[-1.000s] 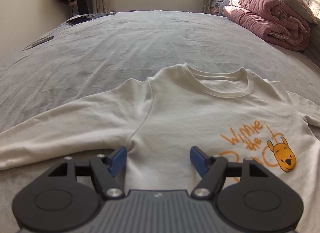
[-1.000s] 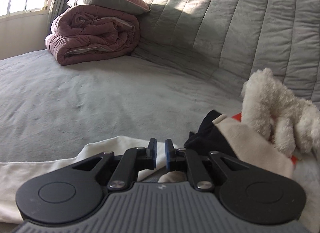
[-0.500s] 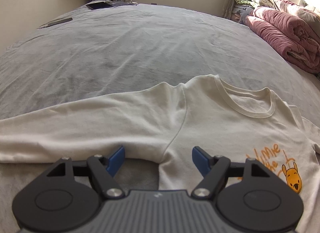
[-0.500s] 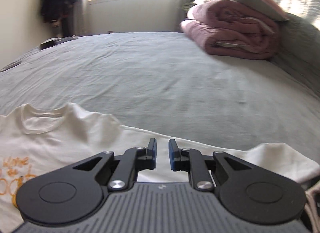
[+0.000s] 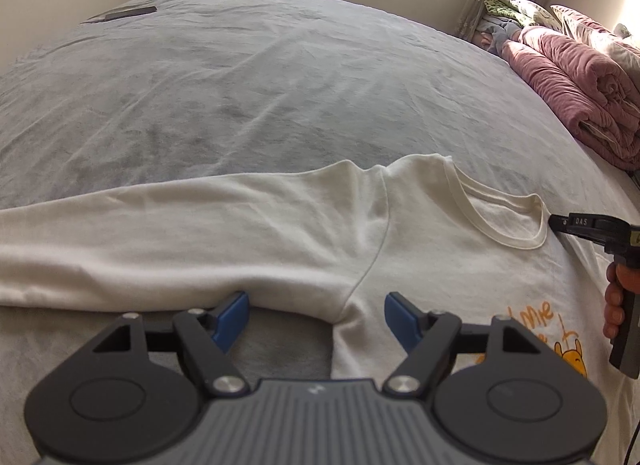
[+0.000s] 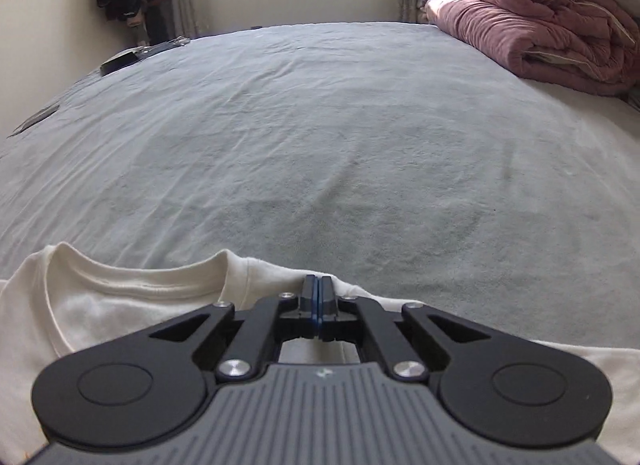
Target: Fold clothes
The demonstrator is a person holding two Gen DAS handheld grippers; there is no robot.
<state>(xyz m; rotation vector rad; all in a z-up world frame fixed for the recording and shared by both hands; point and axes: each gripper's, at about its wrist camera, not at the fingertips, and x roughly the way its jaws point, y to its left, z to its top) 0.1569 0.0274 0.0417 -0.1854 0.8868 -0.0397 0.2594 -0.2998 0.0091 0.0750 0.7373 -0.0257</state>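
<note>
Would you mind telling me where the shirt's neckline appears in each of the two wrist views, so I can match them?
Left wrist view: the neckline sits right of centre, just left of the right gripper tip.
Right wrist view: the neckline lies at lower left, left of the shut jaws.
Shared landmark: the folded pink quilt, at the right edge in both views.
</note>
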